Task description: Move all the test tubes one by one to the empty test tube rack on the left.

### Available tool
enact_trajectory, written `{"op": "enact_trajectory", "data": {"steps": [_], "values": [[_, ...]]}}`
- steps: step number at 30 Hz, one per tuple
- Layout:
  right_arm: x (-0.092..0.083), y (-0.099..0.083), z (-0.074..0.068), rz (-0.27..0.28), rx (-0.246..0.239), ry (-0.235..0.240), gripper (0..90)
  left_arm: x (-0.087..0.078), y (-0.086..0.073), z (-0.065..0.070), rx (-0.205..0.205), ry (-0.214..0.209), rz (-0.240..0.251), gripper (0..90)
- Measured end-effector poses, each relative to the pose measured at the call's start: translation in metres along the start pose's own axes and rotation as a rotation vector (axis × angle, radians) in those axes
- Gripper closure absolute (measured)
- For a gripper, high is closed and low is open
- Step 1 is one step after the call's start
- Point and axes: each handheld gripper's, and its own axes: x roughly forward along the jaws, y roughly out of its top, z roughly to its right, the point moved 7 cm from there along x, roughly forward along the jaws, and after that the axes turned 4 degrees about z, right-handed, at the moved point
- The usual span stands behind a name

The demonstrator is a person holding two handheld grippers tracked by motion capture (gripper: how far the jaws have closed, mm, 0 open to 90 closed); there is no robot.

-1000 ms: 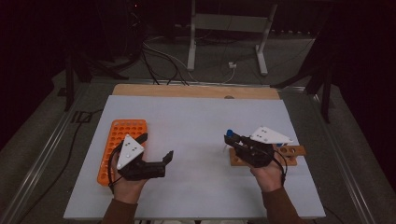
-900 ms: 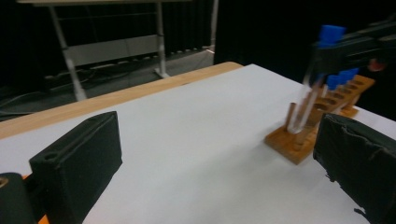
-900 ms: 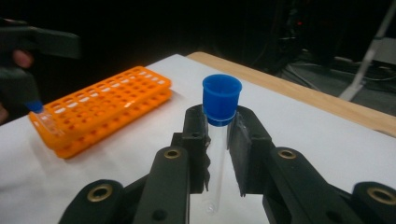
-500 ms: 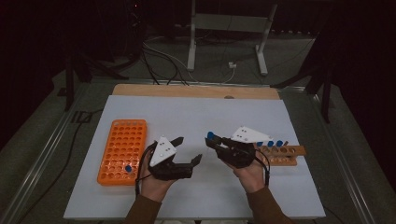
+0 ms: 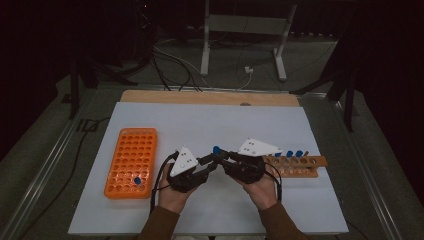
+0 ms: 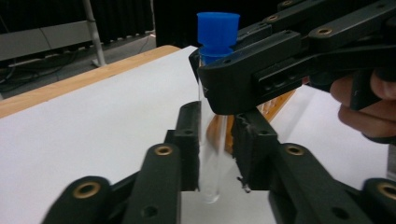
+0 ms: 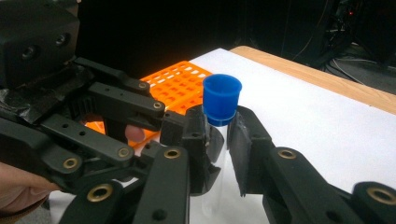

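A clear test tube with a blue cap [image 5: 216,149] stands upright above the middle of the white mat, held by both grippers. My right gripper [image 5: 220,156] is shut on the glass just under the cap [image 7: 222,100]. My left gripper [image 5: 212,163] has just been closing, and its pads now press the tube's lower part [image 6: 212,158]. The tube's round bottom hangs a little above the mat. In the right gripper view the left gripper [image 7: 180,126] comes in from the left, beside my own jaws.
An orange rack [image 5: 131,162] lies at the left with one blue-capped tube [image 5: 137,180] near its front. A wooden rack [image 5: 300,166] at the right holds a few blue-capped tubes [image 5: 290,153]. A wooden board [image 5: 210,97] runs along the mat's far edge.
Both hands moved inward and met at the mat's middle. The right gripper brought the tube over from the wooden rack. The left gripper came from the orange rack, open, and closed on the tube.
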Motion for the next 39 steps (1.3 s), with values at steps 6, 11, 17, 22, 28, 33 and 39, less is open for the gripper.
{"op": "enact_trajectory", "data": {"steps": [6, 11, 17, 22, 28, 33, 39], "values": [[0.000, 0.000, -0.001, 0.000, 0.004, 0.012, 76.4, -0.002, -0.001, -0.001, -0.001, -0.013, 0.007, 78.4], [-0.006, 0.003, 0.001, 0.026, 0.004, 0.030, 57.0, -0.003, -0.003, -0.008, -0.021, 0.022, -0.010, 78.5], [-0.019, 0.002, 0.010, 0.011, -0.011, 0.002, 30.0, -0.014, -0.004, -0.013, -0.031, 0.044, -0.007, 78.5], [-0.027, -0.002, 0.020, 0.015, -0.011, -0.053, 12.3, -0.029, -0.003, -0.017, -0.041, 0.047, 0.005, 78.5], [-0.043, -0.005, 0.038, 0.024, 0.002, -0.119, 1.4, -0.053, 0.002, -0.031, -0.050, 0.079, 0.027, 78.5], [-0.054, -0.013, 0.047, 0.000, -0.013, -0.140, 0.9, -0.072, 0.003, -0.046, -0.057, 0.122, 0.047, 78.5], [-0.065, -0.020, 0.056, 0.006, -0.003, -0.171, 0.0, -0.093, 0.002, -0.064, -0.054, 0.195, 0.047, 78.4]]}}
